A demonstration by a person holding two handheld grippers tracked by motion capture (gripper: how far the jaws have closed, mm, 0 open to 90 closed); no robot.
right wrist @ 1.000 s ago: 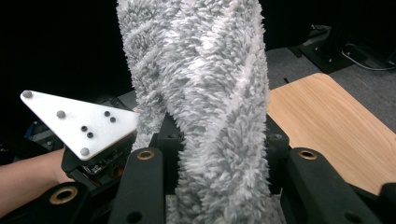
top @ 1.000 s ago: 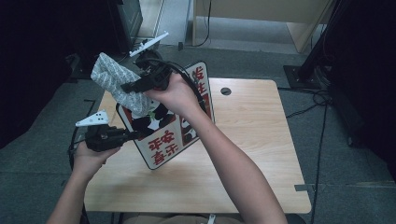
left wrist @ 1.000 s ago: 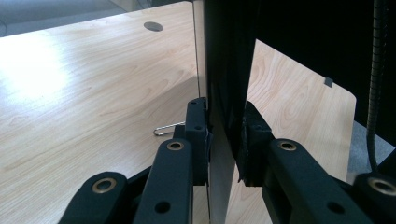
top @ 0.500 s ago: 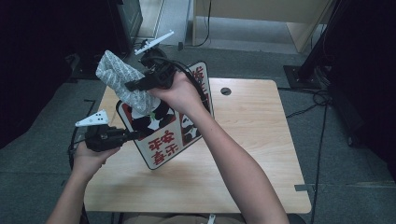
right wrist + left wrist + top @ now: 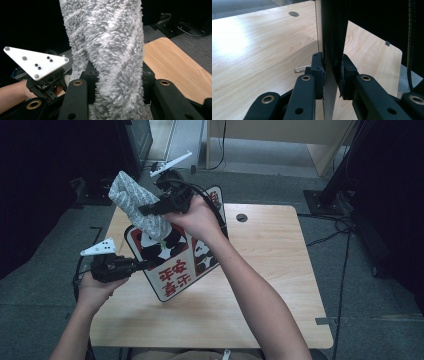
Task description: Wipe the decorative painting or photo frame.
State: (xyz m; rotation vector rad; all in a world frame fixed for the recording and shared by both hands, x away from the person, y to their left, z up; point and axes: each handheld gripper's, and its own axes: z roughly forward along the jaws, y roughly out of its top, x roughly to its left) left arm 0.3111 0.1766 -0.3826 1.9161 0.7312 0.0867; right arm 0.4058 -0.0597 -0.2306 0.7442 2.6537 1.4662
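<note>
A white board with panda pictures and red characters point(image 5: 172, 262) stands tilted on the wooden table point(image 5: 260, 285). My left gripper point(image 5: 145, 264) is shut on the board's left edge; in the left gripper view the board's thin edge point(image 5: 329, 75) sits pinched between the two pads. My right gripper point(image 5: 145, 211) is raised over the board's top left corner, shut on a fluffy grey cloth point(image 5: 136, 204). The right gripper view has that grey cloth point(image 5: 110, 50) bunched between the jaws, with the left gripper's white three-cornered plate point(image 5: 35, 63) beyond it.
A round cable hole point(image 5: 242, 217) lies in the table's far side. A small paper clip point(image 5: 302, 68) rests on the wood beside the board. Grey carpet surrounds the table, with black stands and cables point(image 5: 340, 225) at the right.
The right gripper with the grey cloth has shifted slightly up and to the left above the board. The left gripper and the board have stayed put.
</note>
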